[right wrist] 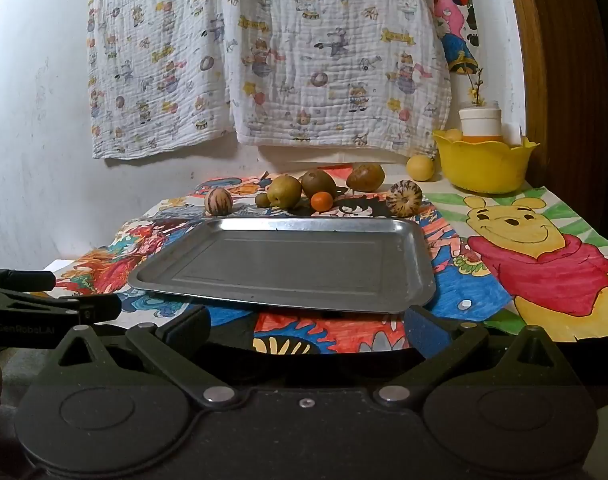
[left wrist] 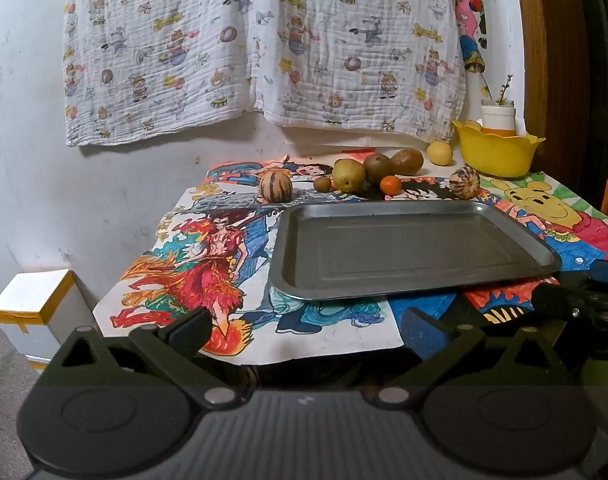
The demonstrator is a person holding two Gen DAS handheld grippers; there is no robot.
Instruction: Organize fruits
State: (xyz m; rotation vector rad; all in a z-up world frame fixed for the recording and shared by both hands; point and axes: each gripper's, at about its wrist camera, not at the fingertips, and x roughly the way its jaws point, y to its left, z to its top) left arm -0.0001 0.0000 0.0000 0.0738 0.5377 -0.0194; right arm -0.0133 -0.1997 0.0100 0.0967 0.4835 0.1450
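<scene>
A bare metal tray (left wrist: 407, 280) (right wrist: 288, 296) lies on a table covered with coloured drawings. Behind it stand several fruits: a striped melon-like fruit (left wrist: 276, 186) (right wrist: 218, 201), a small kiwi (left wrist: 322, 183) (right wrist: 262, 199), a green pear (left wrist: 348, 175) (right wrist: 284, 191), two brown fruits (left wrist: 377, 166) (right wrist: 318, 182), a small orange (left wrist: 390, 185) (right wrist: 321, 201), a second striped fruit (left wrist: 464, 182) (right wrist: 403, 198) and a yellow fruit (left wrist: 439, 153) (right wrist: 420, 167). My left gripper (left wrist: 305, 330) and right gripper (right wrist: 305, 326) hover open at the table's near edge, holding nothing.
A yellow bowl (left wrist: 497, 154) (right wrist: 483, 166) with fruit and a white jar stands at the back right. A printed cloth hangs on the wall behind. A white box (left wrist: 36, 300) sits on the floor left of the table. The other gripper shows at each view's edge.
</scene>
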